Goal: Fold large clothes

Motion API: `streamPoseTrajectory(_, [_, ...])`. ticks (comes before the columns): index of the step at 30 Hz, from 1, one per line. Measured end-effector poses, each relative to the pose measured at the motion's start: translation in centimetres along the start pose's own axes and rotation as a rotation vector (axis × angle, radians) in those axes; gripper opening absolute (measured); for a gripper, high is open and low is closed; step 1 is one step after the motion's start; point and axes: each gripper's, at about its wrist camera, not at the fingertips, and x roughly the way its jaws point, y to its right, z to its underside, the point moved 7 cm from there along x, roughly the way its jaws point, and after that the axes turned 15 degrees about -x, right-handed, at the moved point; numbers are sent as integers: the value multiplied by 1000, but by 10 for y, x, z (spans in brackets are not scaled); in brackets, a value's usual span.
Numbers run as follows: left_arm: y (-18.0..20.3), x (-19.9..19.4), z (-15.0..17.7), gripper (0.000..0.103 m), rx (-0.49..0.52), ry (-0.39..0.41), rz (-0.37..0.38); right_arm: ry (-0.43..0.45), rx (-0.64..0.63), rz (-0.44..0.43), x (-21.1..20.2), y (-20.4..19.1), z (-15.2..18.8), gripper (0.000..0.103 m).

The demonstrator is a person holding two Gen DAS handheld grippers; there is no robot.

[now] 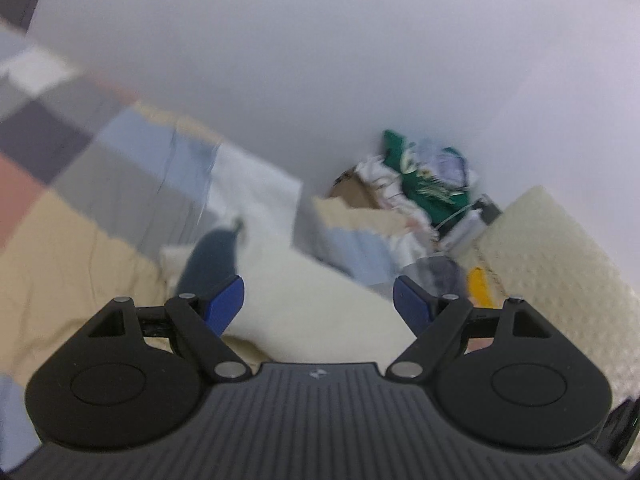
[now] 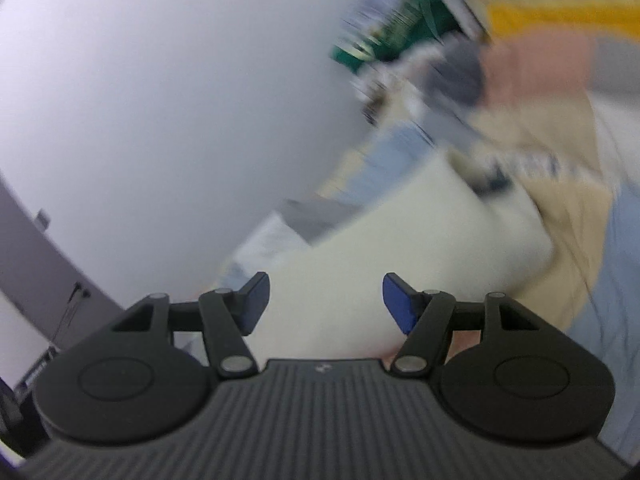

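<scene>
A cream-white garment lies on a patchwork bedspread just ahead of my left gripper, which is open and empty above it. A dark blue-grey piece lies on its left part. In the right wrist view the same cream-white garment lies ahead of my right gripper, also open and empty. Both views are blurred.
A pile of mixed clothes with a green item lies at the wall, also in the right wrist view. A cream textured cushion is at the right. A white wall rises behind the bed.
</scene>
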Motion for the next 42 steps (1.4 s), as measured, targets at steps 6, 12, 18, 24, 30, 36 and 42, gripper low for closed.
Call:
streamPoseTrajectory(6, [49,-87,-2,85,167,32,29,70,-155,-38,-59,-60,-34,66])
streamPoseTrajectory(12, [71,-149,15,85,307,53,37,87,-275,-51,-107,-101,-33,66])
streamPoseTrajectory(18, [73,-183,48,85,421,86,94,117,-373,-53,-144,-120,-14,66])
streamPoseTrajectory(24, [64,-199,81,85,508,102,67,124,-450,-30,-164,-130,16,66])
streamPoseTrajectory(30, [45,-201,97,85,490,81,66,114,-468,-33,-169,-137,38,66])
streamPoseTrajectory(36, [37,-211,108,85,553,96,43,83,-466,-26,-163,-140,51,66])
streamPoseTrajectory(42, [32,-212,115,85,573,83,38,63,-479,-3,-157,-142,62,66])
